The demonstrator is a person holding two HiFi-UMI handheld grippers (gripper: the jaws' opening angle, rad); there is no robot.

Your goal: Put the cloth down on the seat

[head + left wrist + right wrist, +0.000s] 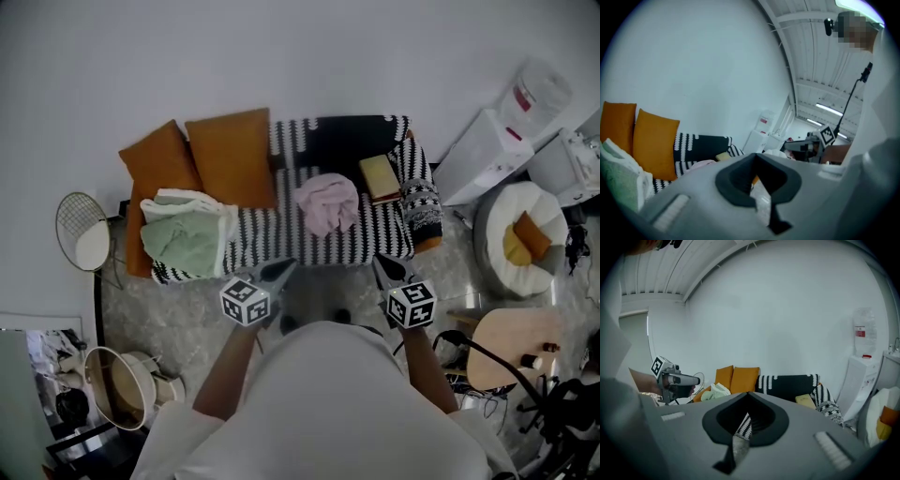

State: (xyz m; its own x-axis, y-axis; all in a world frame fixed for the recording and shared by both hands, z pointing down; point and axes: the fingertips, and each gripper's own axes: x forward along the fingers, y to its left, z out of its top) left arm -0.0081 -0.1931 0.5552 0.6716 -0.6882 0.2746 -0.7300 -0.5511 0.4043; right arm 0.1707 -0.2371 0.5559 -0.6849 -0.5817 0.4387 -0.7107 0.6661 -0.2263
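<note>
Head view: the sofa (281, 239) stands with its back to a bare white wall, and its black-and-white striped seat ends in a front edge just ahead of both grippers. A strip of grey marbled floor (323, 291) lies open between that edge and the person in the white top.

The left gripper (281, 270) and the right gripper (386, 265) are held side by side but apart, pointing at the seat. The left gripper view shows the left gripper (754, 155) with its jaws pressed together and nothing between them. The right gripper view shows the right gripper (749, 393) closed to a point in the same way and empty.

The pink cloth (327, 203) lies crumpled near the middle of the seat, clear of both grippers, with bare striped cover in front of it. It shows as a pale pink lump (704, 163) in the left gripper view.

The room is crowded at both sides. A round wire rack (82, 230) stands at the sofa's left end and a round basket (117, 384) sits lower left; what is in the basket is not clear. At the right are white appliances (483, 155), a round wooden table (506, 347), and a round white chair (497, 267) that holds one yellow pillow (523, 239).

On the sofa are two orange cushions (157, 159) (232, 155) against the back at the left. One green and white blanket (187, 232) lies heaped below them. One yellow book (380, 176) lies right of the cloth, and one patterned throw (421, 202) hangs over the right arm.
</note>
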